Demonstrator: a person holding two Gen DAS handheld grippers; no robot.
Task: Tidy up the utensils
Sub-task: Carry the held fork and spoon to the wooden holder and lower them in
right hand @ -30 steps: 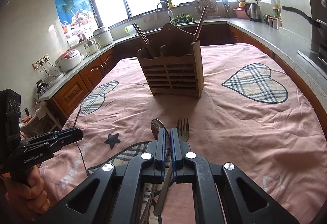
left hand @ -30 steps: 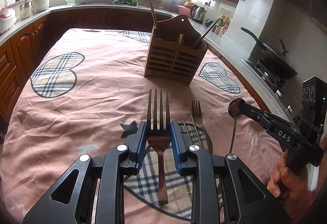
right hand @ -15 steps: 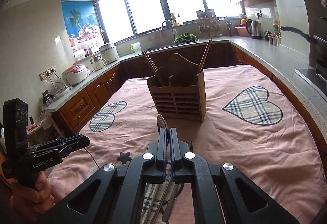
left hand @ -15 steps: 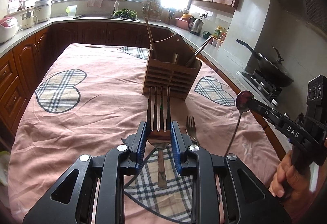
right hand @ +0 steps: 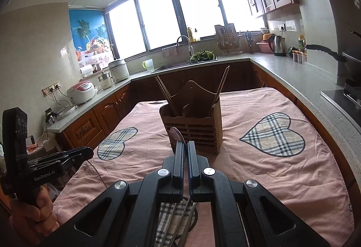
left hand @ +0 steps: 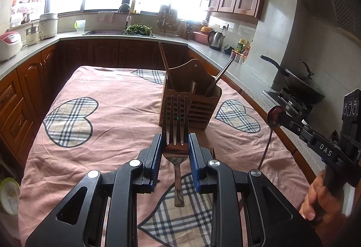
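My left gripper [left hand: 175, 142] is shut on a steel fork [left hand: 176, 116], gripped across its neck with the tines pointing forward and the handle hanging below, above the table. The right gripper [right hand: 186, 147] is shut on a spoon [right hand: 176, 137] whose bowl sticks up past the fingertips; from the left wrist view the spoon [left hand: 274, 115] hangs from it at the right. A slatted wooden utensil holder [left hand: 189, 100] stands ahead of both grippers, with chopsticks [left hand: 165, 66] leaning in it. Another fork [left hand: 211, 150] lies on the cloth under the grippers.
A pink cloth with plaid hearts [left hand: 108, 111] covers the table. Wooden cabinets and grey counters ring it on three sides. A wok on a stove [left hand: 300, 87] sits to the right, a kettle [right hand: 278, 45] and sink at the back. A hand [left hand: 320, 197] holds the right gripper.
Both grippers have risen off the table, carrying the fork and the spoon. The holder now sits lower in both views and the fork's tines overlap it.
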